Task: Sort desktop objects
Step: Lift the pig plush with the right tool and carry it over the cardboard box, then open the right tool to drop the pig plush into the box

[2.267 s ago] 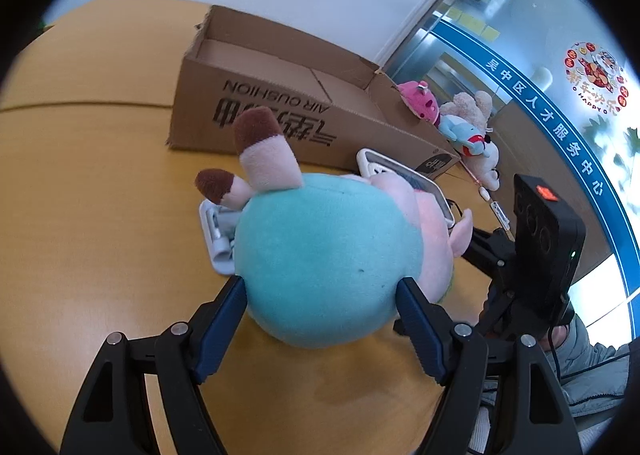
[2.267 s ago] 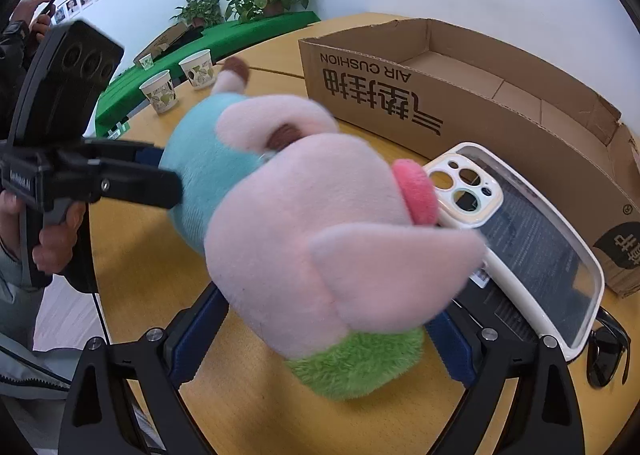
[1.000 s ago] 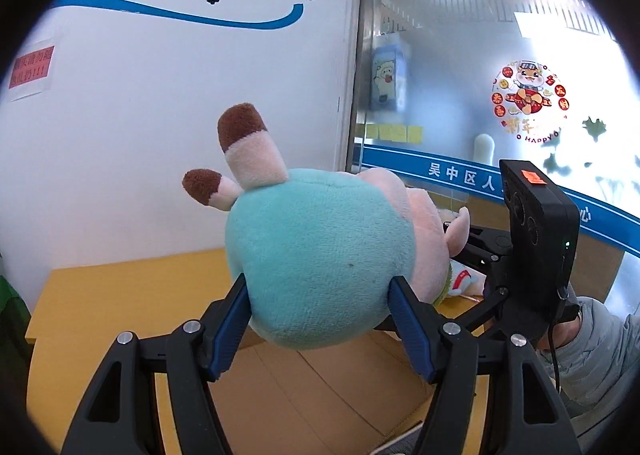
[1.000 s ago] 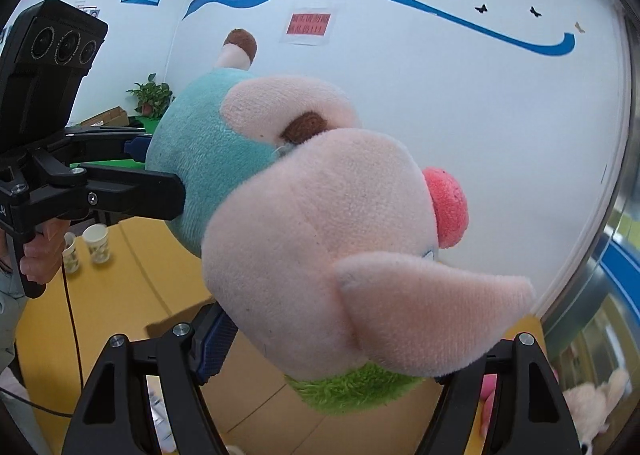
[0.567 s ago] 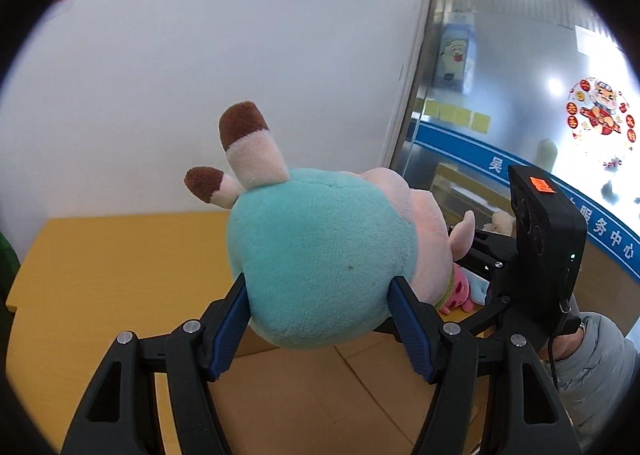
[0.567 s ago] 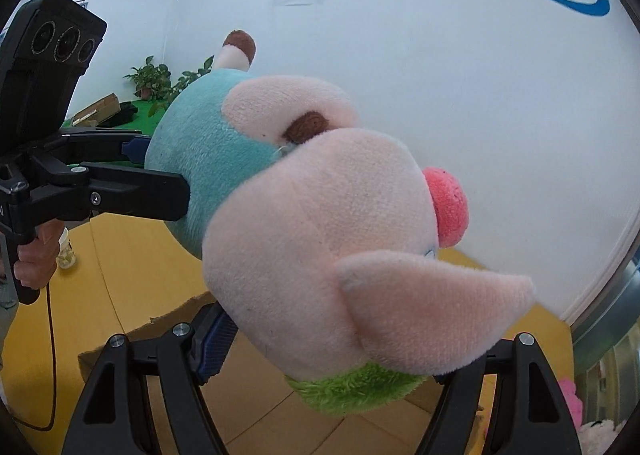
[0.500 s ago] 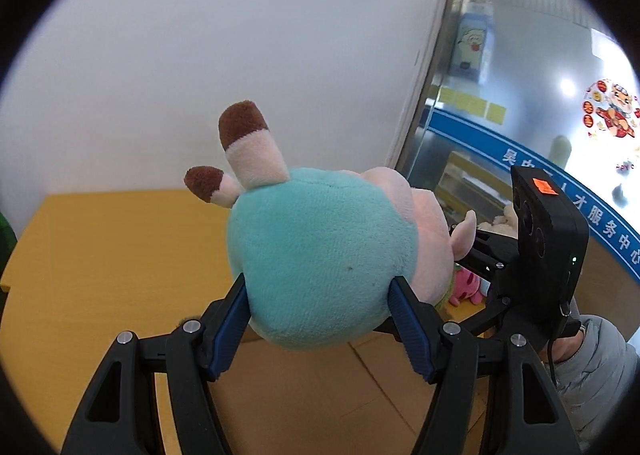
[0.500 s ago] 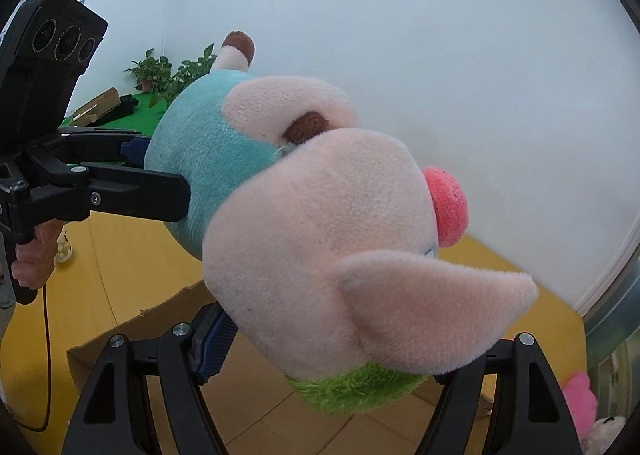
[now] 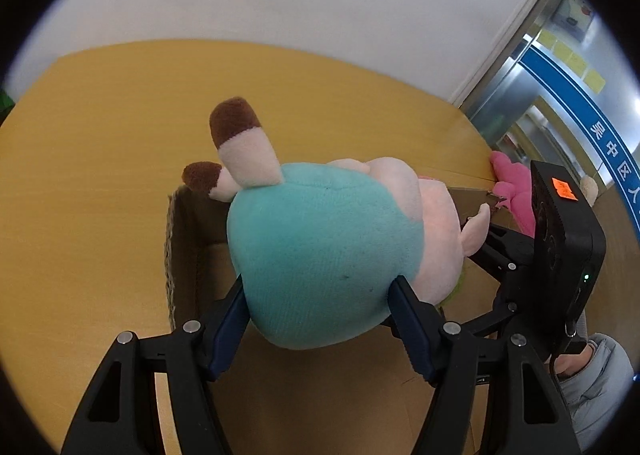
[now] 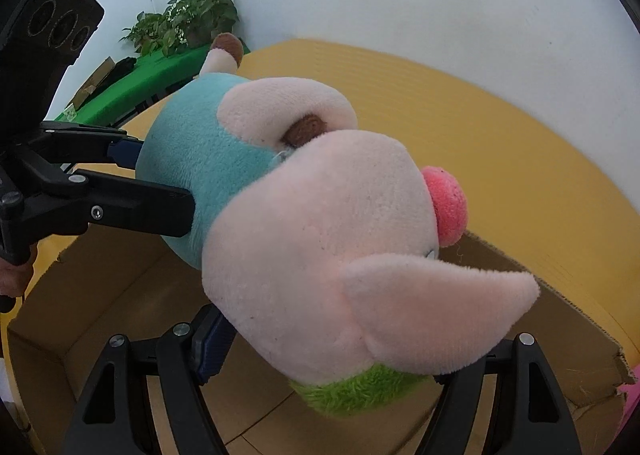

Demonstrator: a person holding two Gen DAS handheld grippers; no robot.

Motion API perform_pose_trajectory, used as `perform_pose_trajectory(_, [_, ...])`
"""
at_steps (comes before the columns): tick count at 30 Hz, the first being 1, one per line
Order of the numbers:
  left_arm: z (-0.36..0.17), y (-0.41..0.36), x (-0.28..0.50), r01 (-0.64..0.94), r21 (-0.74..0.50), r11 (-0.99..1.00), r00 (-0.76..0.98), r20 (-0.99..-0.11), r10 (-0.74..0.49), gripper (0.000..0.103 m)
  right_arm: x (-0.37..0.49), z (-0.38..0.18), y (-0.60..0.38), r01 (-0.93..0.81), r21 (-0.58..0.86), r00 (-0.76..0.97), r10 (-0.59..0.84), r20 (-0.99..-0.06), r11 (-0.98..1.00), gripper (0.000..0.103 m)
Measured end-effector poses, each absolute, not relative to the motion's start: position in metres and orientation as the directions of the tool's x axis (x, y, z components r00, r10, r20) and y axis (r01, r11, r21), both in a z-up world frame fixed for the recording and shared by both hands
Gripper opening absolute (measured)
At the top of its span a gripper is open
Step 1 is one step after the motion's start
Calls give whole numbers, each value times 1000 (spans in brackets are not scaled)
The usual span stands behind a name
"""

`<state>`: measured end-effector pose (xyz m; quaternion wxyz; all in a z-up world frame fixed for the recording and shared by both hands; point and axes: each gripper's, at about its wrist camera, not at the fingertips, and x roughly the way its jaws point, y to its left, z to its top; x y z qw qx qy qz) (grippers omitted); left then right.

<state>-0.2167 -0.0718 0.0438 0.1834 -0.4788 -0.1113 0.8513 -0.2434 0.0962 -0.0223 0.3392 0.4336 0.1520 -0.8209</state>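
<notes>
Both grippers grip one plush pig between them: the left gripper (image 9: 316,319) has its blue pads pressed into the teal body, and the right gripper (image 10: 324,359) squeezes the pink head end, its jaws set fairly wide around the soft bulk. Neither has let go. What has changed is the backdrop. A second ago the plush pig (image 9: 324,255) hung high against the white wall with the blue stripe; now both views tip downward and the open cardboard box (image 10: 120,295) fills the space beneath it, its brown floor and flaps showing under the toy. The pig is thus held in the air over the box, above its walls and not touching the bottom as far as can be seen. The yellow table (image 9: 100,159) spreads behind, and a pink toy (image 9: 514,183) lies just beyond the box's far corner. By my reading the carry is nearly over: what remains is lowering a little more and opening both grippers together so the pig drops inside, not onto a flap.
</notes>
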Motion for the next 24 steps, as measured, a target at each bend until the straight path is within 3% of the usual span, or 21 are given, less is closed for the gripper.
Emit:
perform_pose_trajectory(4, [30, -79, -219, -167, -325, -931, -448, -816, 366, 68, -250, -42, 85, 677, 52, -346, -379, -858, -735, 76])
perform_pose_trajectory(8, [33, -83, -222, -157, -319, -935, -450, -819, 355, 74, -254, -49, 79, 641, 47, -359, -353, -864, -766, 92])
perform_pose_trajectory(12, [49, -96, -203, -133, -264, -955, -529, -796, 294, 72, -244, -35, 92, 631, 61, -368, -367, -854, -774, 95])
perform_pose_trajectory(18, [117, -105, -129, -171, -137, -976, -725, -653, 219, 73, -190, 45, 138, 581, 42, -509, -403, -761, -813, 102])
perform_pose_trajectory(24, [164, -84, -46, -111, -15, -994, -842, -531, 102, 80, -100, 111, 161, 536, 6, -654, -420, -629, -844, 103])
